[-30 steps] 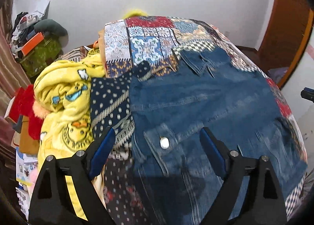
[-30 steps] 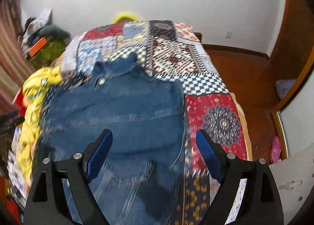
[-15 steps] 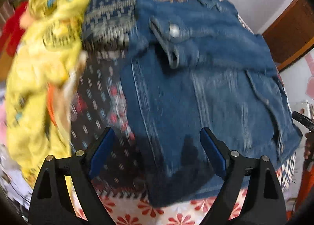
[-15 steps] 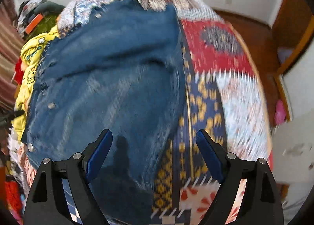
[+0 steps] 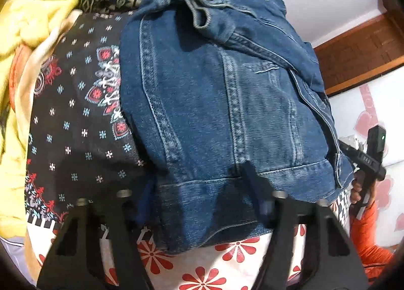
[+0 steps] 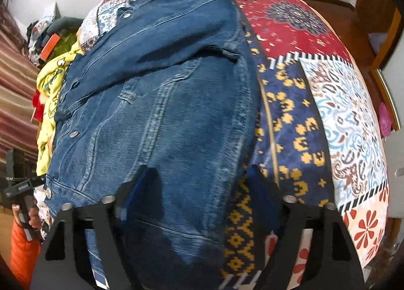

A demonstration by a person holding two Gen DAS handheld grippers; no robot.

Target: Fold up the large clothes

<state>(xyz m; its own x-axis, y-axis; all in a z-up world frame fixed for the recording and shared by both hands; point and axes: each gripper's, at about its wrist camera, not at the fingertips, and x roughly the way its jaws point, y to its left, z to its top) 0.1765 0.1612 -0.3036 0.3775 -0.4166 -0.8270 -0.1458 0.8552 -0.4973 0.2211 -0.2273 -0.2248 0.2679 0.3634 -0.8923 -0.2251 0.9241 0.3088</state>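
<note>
Denim jacket lay flat on the patchwork bedspread. Its bottom hem sat between the spread fingers of the left gripper and the right gripper, neither gripping it.

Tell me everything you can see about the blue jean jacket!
The denim jacket is dark blue with faded, whitish seams and silver metal buttons. It lies spread flat on the patchwork bedspread, collar at the far end, hem near the cameras. One sleeve is folded across its upper part; its buttoned cuff shows in the left view. The left gripper and right gripper are open at the hem.
</note>
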